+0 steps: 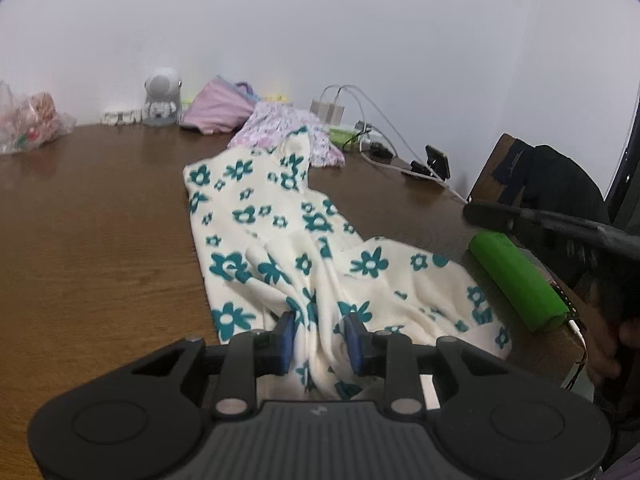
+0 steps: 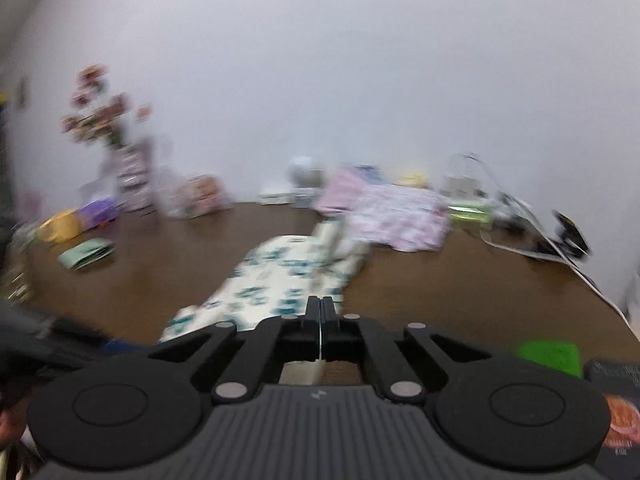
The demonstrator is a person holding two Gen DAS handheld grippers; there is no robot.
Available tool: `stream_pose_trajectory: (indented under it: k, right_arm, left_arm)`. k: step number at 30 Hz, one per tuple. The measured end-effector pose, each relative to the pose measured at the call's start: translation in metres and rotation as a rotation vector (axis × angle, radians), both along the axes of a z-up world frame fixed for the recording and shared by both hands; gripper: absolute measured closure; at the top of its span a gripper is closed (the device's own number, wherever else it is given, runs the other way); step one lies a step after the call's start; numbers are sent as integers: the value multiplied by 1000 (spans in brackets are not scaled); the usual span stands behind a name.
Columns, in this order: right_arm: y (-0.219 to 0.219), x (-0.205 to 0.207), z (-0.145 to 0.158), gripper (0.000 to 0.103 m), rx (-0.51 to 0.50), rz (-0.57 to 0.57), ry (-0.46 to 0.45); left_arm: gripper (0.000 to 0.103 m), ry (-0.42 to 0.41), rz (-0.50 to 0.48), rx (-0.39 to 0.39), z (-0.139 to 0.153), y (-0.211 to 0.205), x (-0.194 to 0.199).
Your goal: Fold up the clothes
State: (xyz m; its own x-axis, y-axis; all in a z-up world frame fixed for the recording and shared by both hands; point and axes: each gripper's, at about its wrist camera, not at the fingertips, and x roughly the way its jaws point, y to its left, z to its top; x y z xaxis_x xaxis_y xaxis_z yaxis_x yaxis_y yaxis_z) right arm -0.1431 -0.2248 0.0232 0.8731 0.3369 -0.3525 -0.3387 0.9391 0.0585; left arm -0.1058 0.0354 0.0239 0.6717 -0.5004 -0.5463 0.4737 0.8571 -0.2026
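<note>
Now floral garment (image 1: 280, 240) between left tool (image 1: 320, 340) pads.

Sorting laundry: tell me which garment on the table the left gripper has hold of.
The cream garment with teal flowers, bunched between the left gripper; the pink garments lie untouched by the wall.

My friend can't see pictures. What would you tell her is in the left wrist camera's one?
The left gripper pinches a bunched fold of a cream garment with teal flowers, spread on a brown wooden table. A green roll lies beside it.
</note>
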Motion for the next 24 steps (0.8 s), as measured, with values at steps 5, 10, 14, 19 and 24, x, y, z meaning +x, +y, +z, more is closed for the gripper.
stream_pose_trajectory:
  k: [5,10,14,19,24]
  right_arm:
    - [37,16,-24,103,-103,63,108]
    - [43,30,-49,103,-110,71,186]
    - [30,24,-39,102,-49,83,194]
    - [12,12,-19,102,-12,58,147]
    - [4,13,-28,102,10,103,196]
  left_arm:
    - [80,2,32,6,0,2,4]
    - [79,72,64,-25,-13,10,12]
    - [82,50,70,-82,1,18,15]
    - [82,-30,11,-21,15,-5,21]
    - [90,-5,51,105,-10,-11,24]
